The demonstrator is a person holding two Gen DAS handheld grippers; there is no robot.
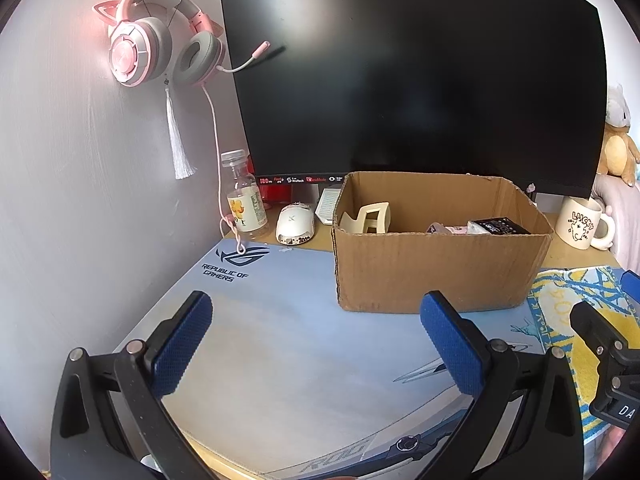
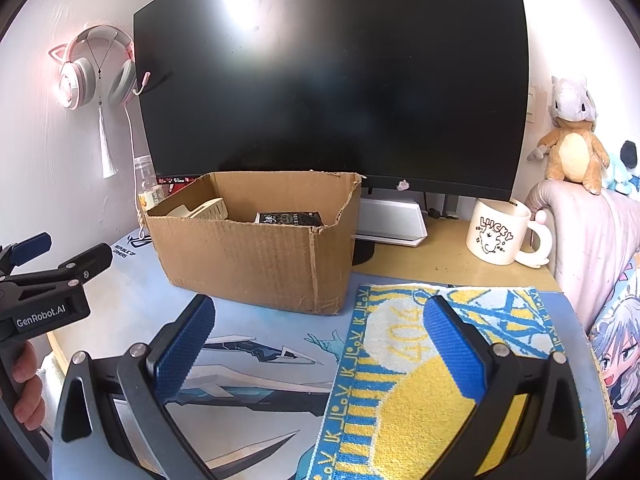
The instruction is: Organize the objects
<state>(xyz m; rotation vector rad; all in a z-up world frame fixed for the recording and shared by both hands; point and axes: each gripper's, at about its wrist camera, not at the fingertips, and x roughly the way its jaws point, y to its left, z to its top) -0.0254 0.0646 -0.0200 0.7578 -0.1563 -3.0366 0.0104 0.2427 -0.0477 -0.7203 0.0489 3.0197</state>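
The towel (image 2: 420, 364) lies lower right, directly under the right gripper (image 2: 316, 344), stretching toward the box (image 2: 256, 256) (upper left). Both the right and left gripper (image 1: 316, 340) gape, holding nothing.

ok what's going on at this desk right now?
A person is tidying the desk with two handheld grippers. Both the left gripper and right gripper are open and empty, hovering over the desk mat. The cardboard box already holds a cream hair clip and a black packet. The towel, mug, mouse and bottle are outside it.
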